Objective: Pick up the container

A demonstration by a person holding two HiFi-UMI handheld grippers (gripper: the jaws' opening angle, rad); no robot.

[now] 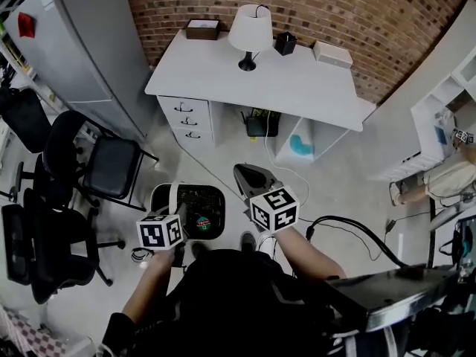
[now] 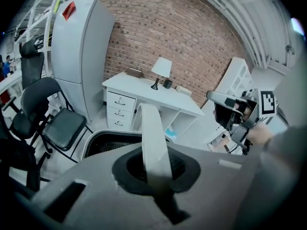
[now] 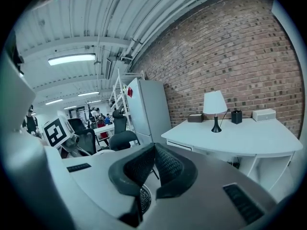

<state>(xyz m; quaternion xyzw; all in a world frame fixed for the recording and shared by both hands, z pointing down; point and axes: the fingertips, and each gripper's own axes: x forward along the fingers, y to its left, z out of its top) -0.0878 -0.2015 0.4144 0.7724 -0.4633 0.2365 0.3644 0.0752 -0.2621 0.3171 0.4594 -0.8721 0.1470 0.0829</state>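
Note:
The container (image 1: pixel 195 201) is a dark basket with a pale rim and a white band handle (image 1: pixel 172 198). It hangs above the floor in front of me in the head view. My left gripper (image 1: pixel 180 217) is shut on that handle. In the left gripper view the white handle (image 2: pixel 152 128) runs up between the jaws of the left gripper (image 2: pixel 156 174), and the container's black mesh (image 2: pixel 108 143) shows below it. My right gripper (image 1: pixel 247 174) hovers just right of the container, shut and holding nothing. In the right gripper view the right gripper (image 3: pixel 152 152) has its pads pressed together.
A white desk (image 1: pixel 297 80) with a lamp (image 1: pixel 249 32) and drawers (image 1: pixel 186 121) stands ahead against the brick wall. A grey cabinet (image 1: pixel 89 43) and black chairs (image 1: pixel 111 166) are at the left. Cables (image 1: pixel 349 225) lie on the floor at the right, and a dark tabletop (image 1: pixel 394 288) is near my right arm.

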